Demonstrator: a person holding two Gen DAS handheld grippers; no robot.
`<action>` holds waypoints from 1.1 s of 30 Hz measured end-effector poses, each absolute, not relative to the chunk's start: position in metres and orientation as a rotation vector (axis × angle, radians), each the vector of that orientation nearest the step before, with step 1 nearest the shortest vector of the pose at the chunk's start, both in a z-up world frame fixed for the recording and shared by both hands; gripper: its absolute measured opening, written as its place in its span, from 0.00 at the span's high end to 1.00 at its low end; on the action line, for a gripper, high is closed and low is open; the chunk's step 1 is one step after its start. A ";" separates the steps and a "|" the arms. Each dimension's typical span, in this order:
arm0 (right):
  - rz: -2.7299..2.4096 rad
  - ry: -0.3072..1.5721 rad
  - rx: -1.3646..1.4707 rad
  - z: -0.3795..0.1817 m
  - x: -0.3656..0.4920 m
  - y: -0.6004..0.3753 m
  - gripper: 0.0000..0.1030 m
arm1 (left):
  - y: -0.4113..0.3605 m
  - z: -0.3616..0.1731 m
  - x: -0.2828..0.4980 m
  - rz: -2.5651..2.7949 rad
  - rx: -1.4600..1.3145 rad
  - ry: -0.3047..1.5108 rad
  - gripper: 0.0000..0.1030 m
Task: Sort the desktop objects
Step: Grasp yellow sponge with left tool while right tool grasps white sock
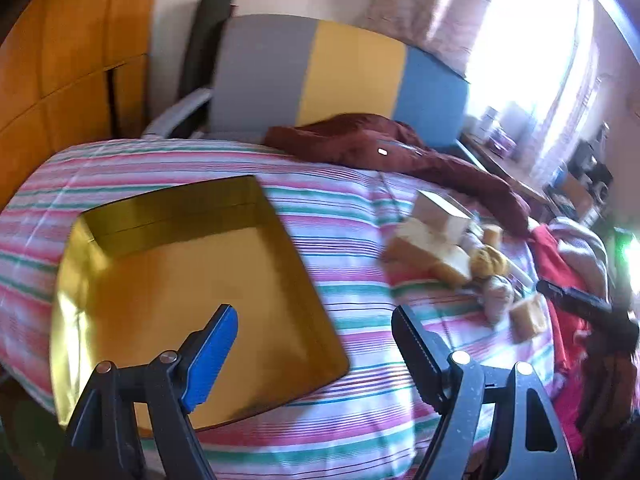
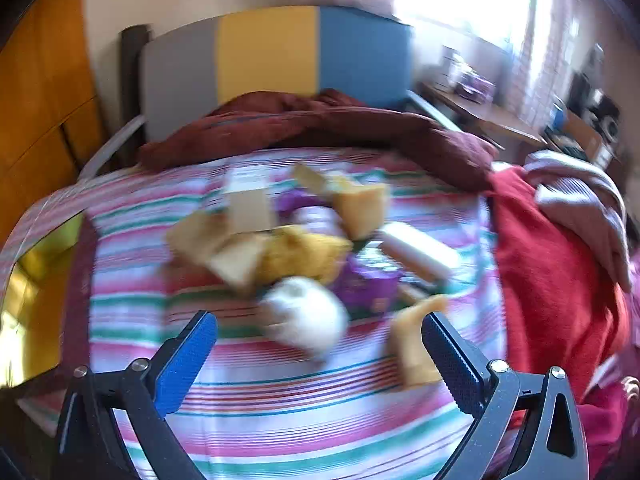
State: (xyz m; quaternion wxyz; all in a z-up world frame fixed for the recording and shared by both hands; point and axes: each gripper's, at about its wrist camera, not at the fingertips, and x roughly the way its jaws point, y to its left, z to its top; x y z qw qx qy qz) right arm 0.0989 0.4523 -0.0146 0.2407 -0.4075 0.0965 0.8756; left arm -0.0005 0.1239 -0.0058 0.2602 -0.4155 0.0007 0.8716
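Note:
A shallow gold tray [image 1: 120,360] lies on the striped bed cover, with nothing in it. My left gripper [image 1: 316,320] hangs open over the tray's near right corner, its jaws holding nothing. A heap of small objects [image 1: 460,252] lies to the right of the tray. In the blurred right wrist view that heap holds tan blocks [image 2: 244,208], a yellow lump [image 2: 304,252], a white roundish object [image 2: 308,316], a purple packet [image 2: 368,284] and a white tube [image 2: 420,250]. My right gripper [image 2: 320,344] stands wide open just short of the white roundish object, with nothing gripped. A tan block [image 2: 412,344] sits by its right finger.
A dark red blanket [image 2: 320,128] lies bunched at the head of the bed before a grey, yellow and blue headboard [image 1: 340,76]. Red and pink clothes [image 2: 552,264] are piled on the right. An orange wardrobe [image 1: 60,60] stands left, a desk [image 2: 480,112] by the window.

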 end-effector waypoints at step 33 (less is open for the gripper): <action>2.654 0.338 -1.414 -0.079 0.048 0.473 0.01 | 0.323 -0.062 -0.094 2.067 -1.289 0.190 0.00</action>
